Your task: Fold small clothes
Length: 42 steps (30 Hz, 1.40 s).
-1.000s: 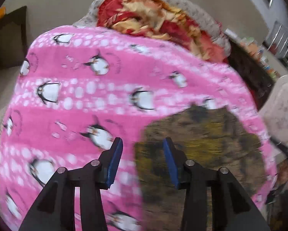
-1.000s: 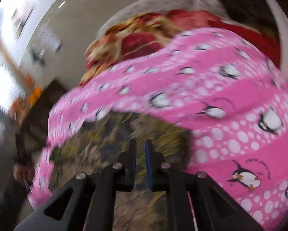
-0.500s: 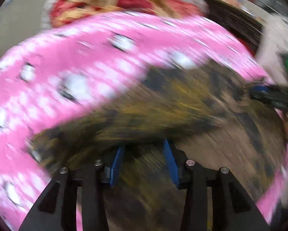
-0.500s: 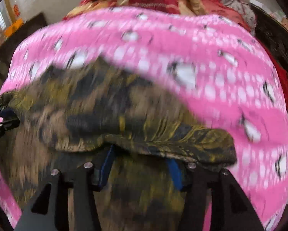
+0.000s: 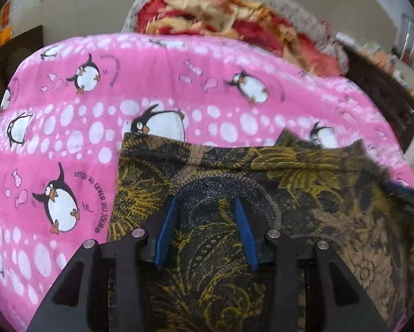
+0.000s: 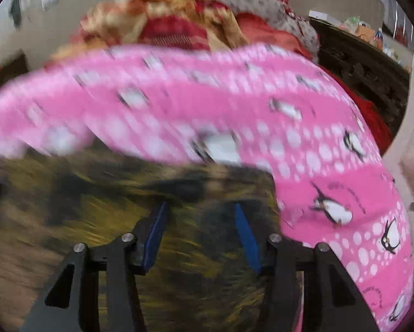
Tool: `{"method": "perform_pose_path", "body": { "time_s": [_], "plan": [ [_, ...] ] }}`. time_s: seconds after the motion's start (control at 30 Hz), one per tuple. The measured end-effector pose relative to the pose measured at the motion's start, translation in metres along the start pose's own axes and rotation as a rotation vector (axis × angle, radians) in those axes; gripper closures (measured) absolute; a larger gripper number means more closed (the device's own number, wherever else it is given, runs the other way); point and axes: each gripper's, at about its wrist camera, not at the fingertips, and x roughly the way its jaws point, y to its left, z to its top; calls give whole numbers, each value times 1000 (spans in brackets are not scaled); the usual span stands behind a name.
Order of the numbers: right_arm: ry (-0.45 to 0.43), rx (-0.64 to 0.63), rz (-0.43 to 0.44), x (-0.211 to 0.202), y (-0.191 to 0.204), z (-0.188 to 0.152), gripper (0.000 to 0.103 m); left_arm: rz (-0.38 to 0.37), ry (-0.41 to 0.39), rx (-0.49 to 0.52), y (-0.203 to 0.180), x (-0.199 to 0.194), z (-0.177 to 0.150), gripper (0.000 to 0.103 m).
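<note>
A small dark garment with a yellow and brown floral print (image 5: 303, 193) lies on a pink penguin-print blanket (image 5: 68, 127). My left gripper (image 5: 207, 207) is open and hovers just over the garment's left part, with nothing between its blue pads. In the right wrist view the same garment (image 6: 68, 221) is blurred by motion. My right gripper (image 6: 200, 213) is open over it, empty. A dark tip of the right gripper shows at the right edge of the left wrist view (image 5: 408, 196).
A crumpled red and yellow cloth (image 5: 234, 19) on a grey speckled cover (image 5: 290, 8) lies beyond the blanket. Dark furniture (image 5: 386, 91) stands at the right. A beige wall is behind.
Both grippers swung over the garment. The right gripper went from shut to open. The garment's folded-over flap seen half a second ago now lies flat on the blanket.
</note>
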Motion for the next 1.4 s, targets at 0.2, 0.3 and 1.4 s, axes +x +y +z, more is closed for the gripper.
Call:
{"method": "perform_pose_path", "body": {
  "time_s": [0.2,0.3,1.4],
  "plan": [
    [5,104,89,10,-23,2,44,-61,2,-75,14,0,-2,81],
    [6,100,84,8,-24,0,41,-80,-1,-90,19,-2,-2,81],
    [-49,-84,147,-77,5,-98,19,-191,38,-129,34,-55,-11,81]
  ]
}}
